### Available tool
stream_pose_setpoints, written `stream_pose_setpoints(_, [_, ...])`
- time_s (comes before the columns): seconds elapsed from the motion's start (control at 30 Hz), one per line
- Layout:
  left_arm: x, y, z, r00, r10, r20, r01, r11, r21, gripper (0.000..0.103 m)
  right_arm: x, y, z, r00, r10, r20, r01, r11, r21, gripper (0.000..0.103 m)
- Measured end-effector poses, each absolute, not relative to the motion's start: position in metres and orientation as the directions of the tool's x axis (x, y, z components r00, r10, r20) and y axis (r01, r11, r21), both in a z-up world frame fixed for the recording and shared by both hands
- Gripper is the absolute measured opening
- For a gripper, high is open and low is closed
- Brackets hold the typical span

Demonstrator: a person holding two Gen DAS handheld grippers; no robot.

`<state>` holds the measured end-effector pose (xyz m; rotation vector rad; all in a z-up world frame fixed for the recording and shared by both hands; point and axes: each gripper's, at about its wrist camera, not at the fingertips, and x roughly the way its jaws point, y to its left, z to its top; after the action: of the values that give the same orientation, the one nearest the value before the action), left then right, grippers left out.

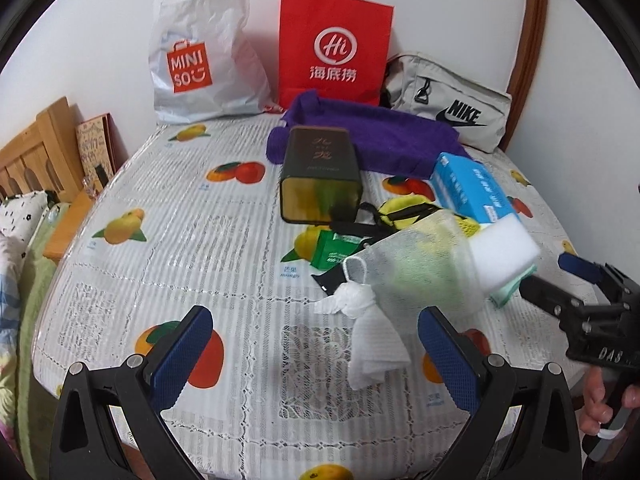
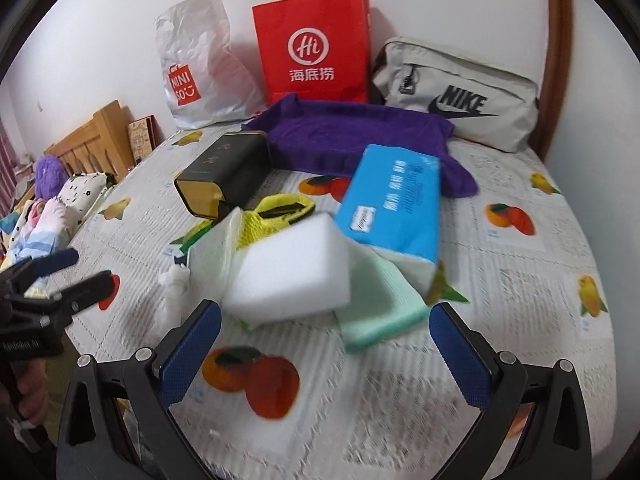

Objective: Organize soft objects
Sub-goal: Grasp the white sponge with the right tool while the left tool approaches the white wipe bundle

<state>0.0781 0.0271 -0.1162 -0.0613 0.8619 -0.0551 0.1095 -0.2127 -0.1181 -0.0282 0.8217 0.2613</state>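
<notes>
White sponge (image 2: 290,266) just ahead of right tool (image 2: 326,342).

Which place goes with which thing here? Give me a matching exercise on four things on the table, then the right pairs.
Things:
1. white sponge
2. purple towel
3. red paper bag
4. dark tin

Places:
A. standing against the wall, between the white plastic bag and the grey pouch
B. lying on its side, left of the blue tissue pack
C. nearest the right gripper, on top of the green cloth
D. spread flat in front of the red paper bag

Pairs: 1-C, 2-D, 3-A, 4-B
</notes>
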Motion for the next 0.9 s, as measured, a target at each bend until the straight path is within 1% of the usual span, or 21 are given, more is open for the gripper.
stream_pose_setpoints(0.2, [0.086,0.030,-0.124,0.652,-0.083,-0.754,0.037,0.996,-0.077,0.103,0.139,-0.208,-0.131,0.605,0.245,-0.758,-0.236,0.964,0.124,0.102])
stream_pose_setpoints(0.27, [0.088,0.028,-0.126,0.651,-0.098,-0.752,0.050,0.995,-0.086,0.103,0.144,-0.207,-0.135,0.593,0.262,-0.762,-0.241,0.960,0.143,0.099])
stream_pose_setpoints(0.3, [0.089,0.028,-0.128,0.649,-0.109,-0.753,0.058,0.994,-0.094,0.103,0.147,-0.206,-0.136,0.588,0.272,-0.762,-0.248,0.957,0.150,0.096])
stream_pose_setpoints(0.37, [0.092,0.026,-0.130,0.646,-0.128,-0.752,0.070,0.992,-0.108,0.103,0.148,-0.204,-0.136,0.586,0.292,-0.756,-0.269,0.950,0.159,0.077])
stream_pose_setpoints(0.4, [0.095,0.025,-0.132,0.644,-0.134,-0.753,0.076,0.991,-0.111,0.103,0.148,-0.203,-0.135,0.586,0.305,-0.751,-0.283,0.945,0.163,0.073])
stream_pose_setpoints(0.43, [0.096,0.024,-0.134,0.643,-0.135,-0.754,0.078,0.991,-0.111,0.103,0.147,-0.202,-0.134,0.588,0.314,-0.746,-0.295,0.941,0.164,0.064])
stream_pose_setpoints(0.5, [0.099,0.022,-0.138,0.636,-0.138,-0.759,0.080,0.990,-0.112,0.103,0.143,-0.201,-0.130,0.608,0.309,-0.732,-0.305,0.941,0.144,0.059])
stream_pose_setpoints(0.57, [0.104,0.020,-0.143,0.622,-0.151,-0.768,0.091,0.988,-0.121,0.103,0.140,-0.202,-0.126,0.621,0.308,-0.720,-0.308,0.942,0.137,0.051])
stream_pose_setpoints(0.67, [0.105,0.014,-0.145,0.617,-0.179,-0.767,0.124,0.984,-0.130,0.103,0.138,-0.207,-0.119,0.623,0.334,-0.708,-0.314,0.935,0.165,0.046])
stream_pose_setpoints(0.9, [0.102,-0.012,-0.144,0.606,-0.256,-0.753,0.221,0.964,-0.150,0.103,0.132,-0.218,-0.116,0.633,0.354,-0.689,-0.320,0.929,0.184,0.044])
